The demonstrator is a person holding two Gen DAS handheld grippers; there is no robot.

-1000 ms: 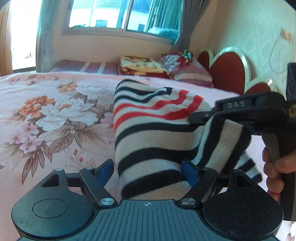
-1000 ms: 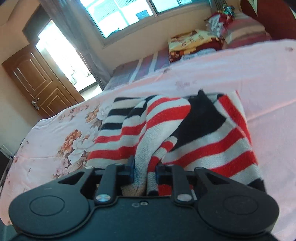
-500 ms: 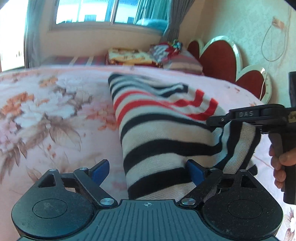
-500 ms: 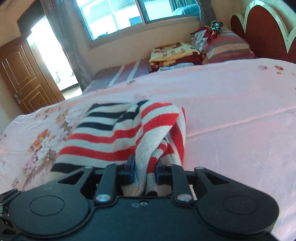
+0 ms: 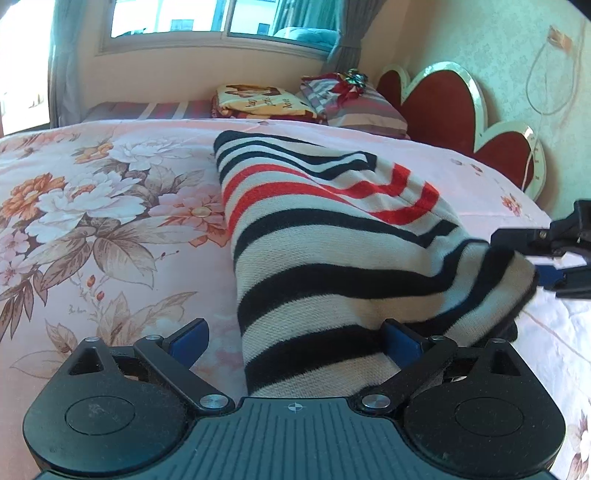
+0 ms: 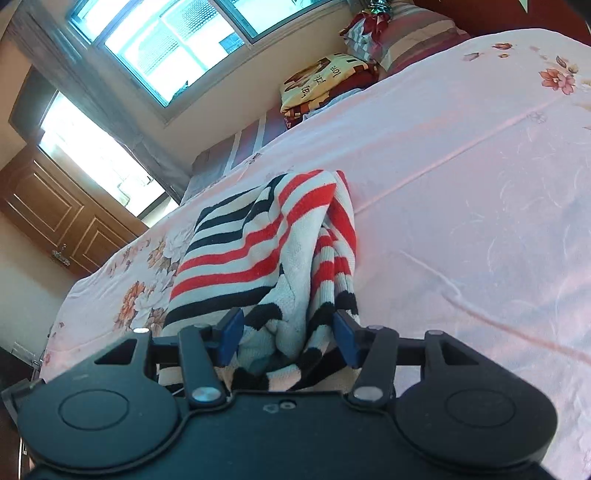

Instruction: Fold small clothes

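Jaws of both grippers are opening. Left gripper (image 5: pixel 295 341): fingers spread wide, the near edge of the striped sweater (image 5: pixel 332 258) lying between them, ungripped. Right gripper (image 6: pixel 288 336): pads parted around the sweater's bunched end, no longer pinching it. Sweater lies folded on the floral bedsheet (image 5: pixel 92 221), pillows (image 5: pixel 354 107) beyond.

bright daylight, window (image 5: pixel 218 18) glare, fisheye edges

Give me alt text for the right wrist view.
A folded red, black and white striped sweater lies on a pink floral bedsheet, its near edge between the opening pads of the right claw. Behind are a window, a wooden door and pillows.
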